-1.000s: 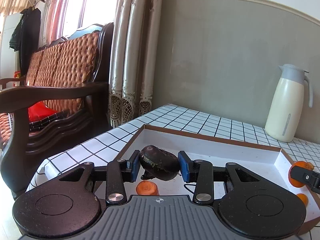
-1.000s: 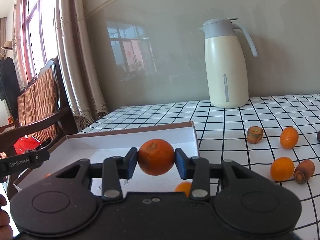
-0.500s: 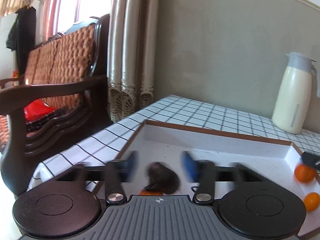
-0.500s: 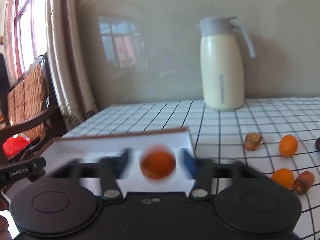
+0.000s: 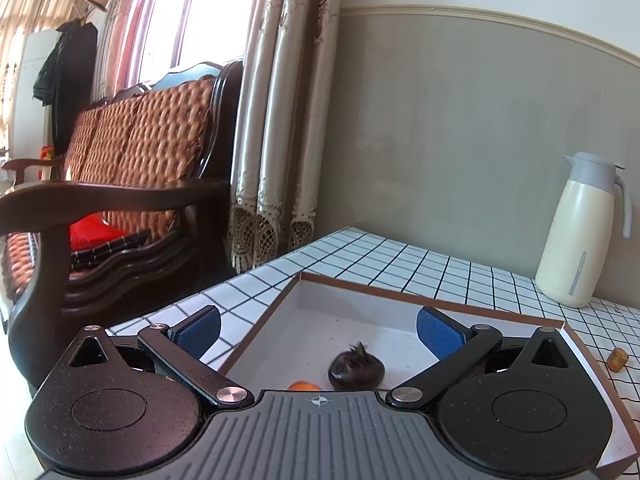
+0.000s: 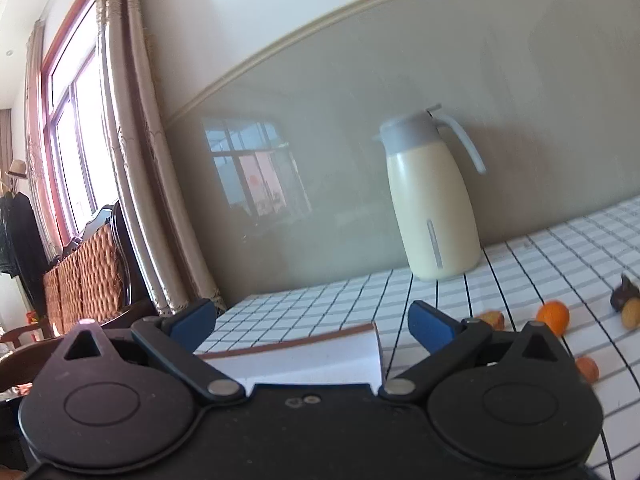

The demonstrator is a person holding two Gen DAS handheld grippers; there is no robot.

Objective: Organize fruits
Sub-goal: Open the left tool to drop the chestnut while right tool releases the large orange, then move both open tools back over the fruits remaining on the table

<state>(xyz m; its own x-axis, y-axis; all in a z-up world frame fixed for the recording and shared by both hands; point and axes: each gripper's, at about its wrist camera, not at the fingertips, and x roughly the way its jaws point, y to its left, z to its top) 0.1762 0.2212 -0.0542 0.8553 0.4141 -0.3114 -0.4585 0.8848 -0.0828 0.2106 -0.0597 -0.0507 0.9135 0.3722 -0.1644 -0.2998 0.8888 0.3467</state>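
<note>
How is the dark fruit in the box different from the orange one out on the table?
The dark fruit is blackish brown with a tufty top; the orange is bright and smooth. The dark fruit lies inside the white box; the orange sits on the checked table. Both are roundish.

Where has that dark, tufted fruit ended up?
In the left wrist view, the dark fruit lies inside the white box, beside an orange piece, near the bottom centre.

Grey-green wall (image 5: 440,140), sunlit window (image 5: 192,20), beige lace-hemmed curtains (image 5: 276,120), dark wooden sofa (image 5: 120,184) with woven cushions
</note>
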